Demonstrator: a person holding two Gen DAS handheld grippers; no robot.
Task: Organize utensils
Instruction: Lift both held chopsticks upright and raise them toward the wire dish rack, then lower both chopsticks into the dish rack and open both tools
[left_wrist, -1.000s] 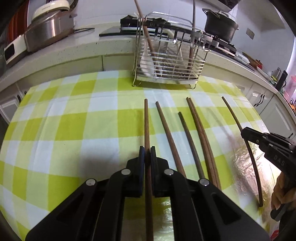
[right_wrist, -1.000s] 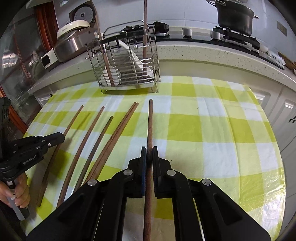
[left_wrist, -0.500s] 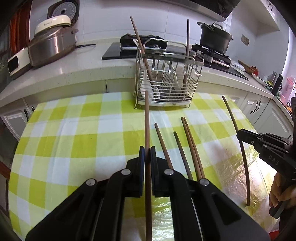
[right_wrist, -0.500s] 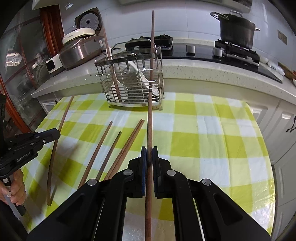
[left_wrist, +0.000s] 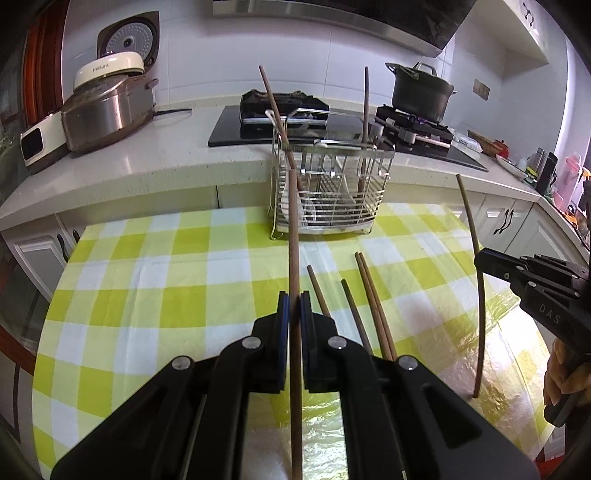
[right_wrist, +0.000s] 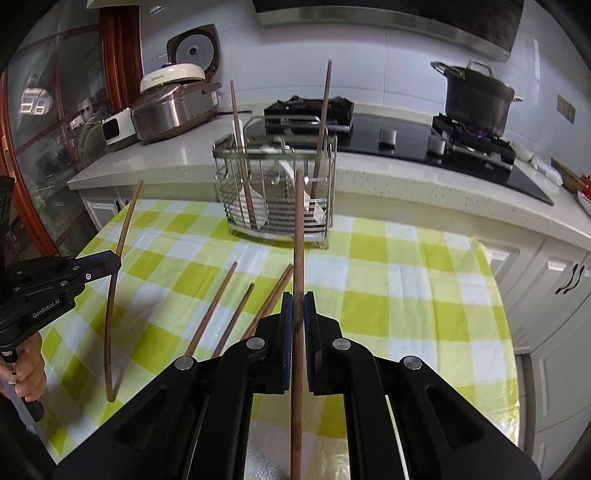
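- The rear end of the chopstick (left_wrist: 294, 369) in the left gripper (left_wrist: 294, 301) is running off the bottom edge of the left wrist view.
- The right gripper's (right_wrist: 298, 301) chopstick (right_wrist: 297, 369) is likewise getting cut off at the bottom.
- The loose chopsticks (left_wrist: 373, 306) on the checked tablecloth (left_wrist: 155, 280) are disappearing behind the gripper body.
- The wire rack (right_wrist: 277, 192) is screening white utensils, too indistinct to identify.
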